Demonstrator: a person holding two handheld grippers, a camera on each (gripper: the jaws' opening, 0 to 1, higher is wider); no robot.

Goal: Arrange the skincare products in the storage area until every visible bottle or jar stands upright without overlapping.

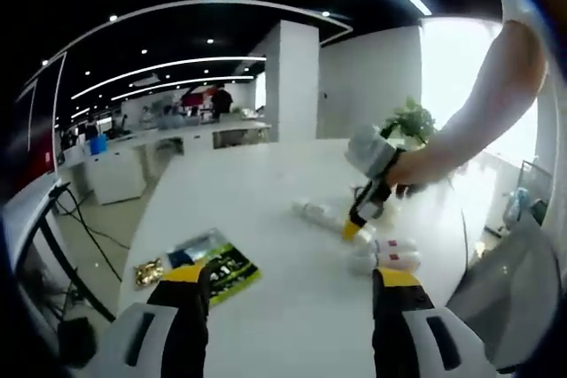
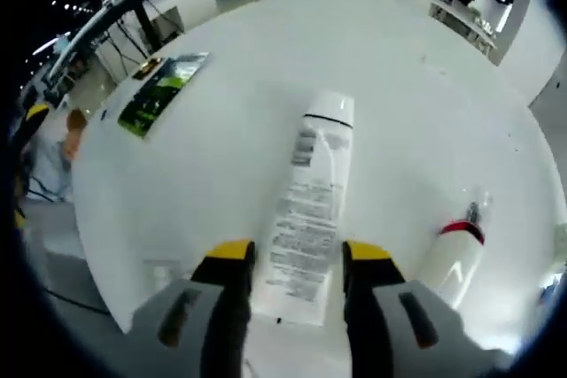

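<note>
In the right gripper view, the right gripper [image 2: 291, 263] has its fingers around a lying white tube [image 2: 310, 210], low centre; contact is unclear. The red-banded bottle [image 2: 454, 258] at lower right is cut off. The left gripper [image 1: 292, 294] is spread wide over the bench [image 1: 266, 210]; far products blur.

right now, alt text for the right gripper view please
The right claw straddles a white tube lying flat on a white table, not yet clamped. A red-banded bottle lies to its right; a green leaflet sits far left.
</note>
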